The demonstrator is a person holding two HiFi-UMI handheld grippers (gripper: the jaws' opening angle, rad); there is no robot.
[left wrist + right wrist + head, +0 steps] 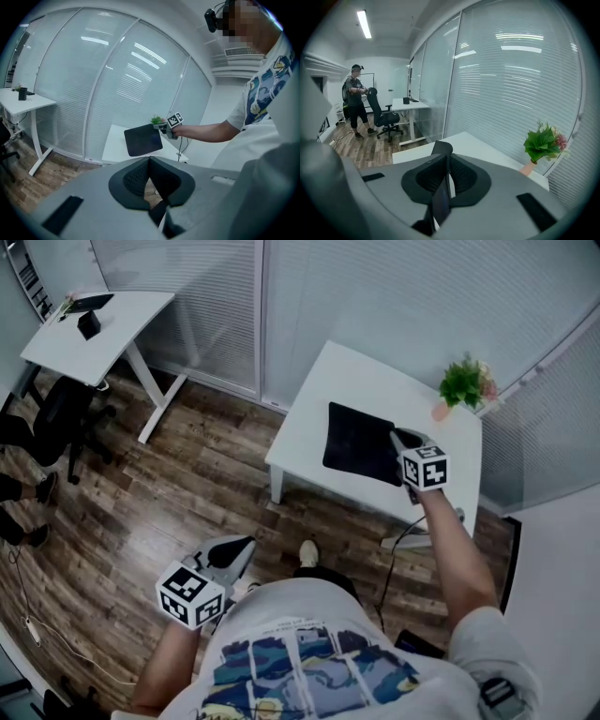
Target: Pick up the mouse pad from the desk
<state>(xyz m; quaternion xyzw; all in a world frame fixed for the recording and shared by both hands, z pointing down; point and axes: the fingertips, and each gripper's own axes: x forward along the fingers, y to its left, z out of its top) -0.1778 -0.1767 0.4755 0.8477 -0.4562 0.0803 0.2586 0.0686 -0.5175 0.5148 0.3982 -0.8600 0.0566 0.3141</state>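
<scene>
- The right hand-held gripper reaches out over the white counter; its jaws stand narrow, clamped on one edge of the mouse pad
- In the right gripper view the mouse pad shows edge-on as a thin dark slab pinched between the two ribbed pads; one rounded corner of it pokes up past the jaw tips
- In the left gripper view the mouse pad is black and roughly square; it hangs tilted from the right hand-held gripper, its face turned partly toward that camera, above the counter; whether its far edge touches the top I cannot tell
- The left hand-held gripper hangs low beside the person's body, over the wooden floor and well apart from the counter; its jaws are closed together at the tips with nothing between them
- A potted plant with green leaves and a few pink blooms stands near the counter's far right corner, apart from the mouse pad
- A second counter stands well off to the left by the blinds, with an office chair beside it
- In the right gripper view another person stands at the back of the room
</scene>
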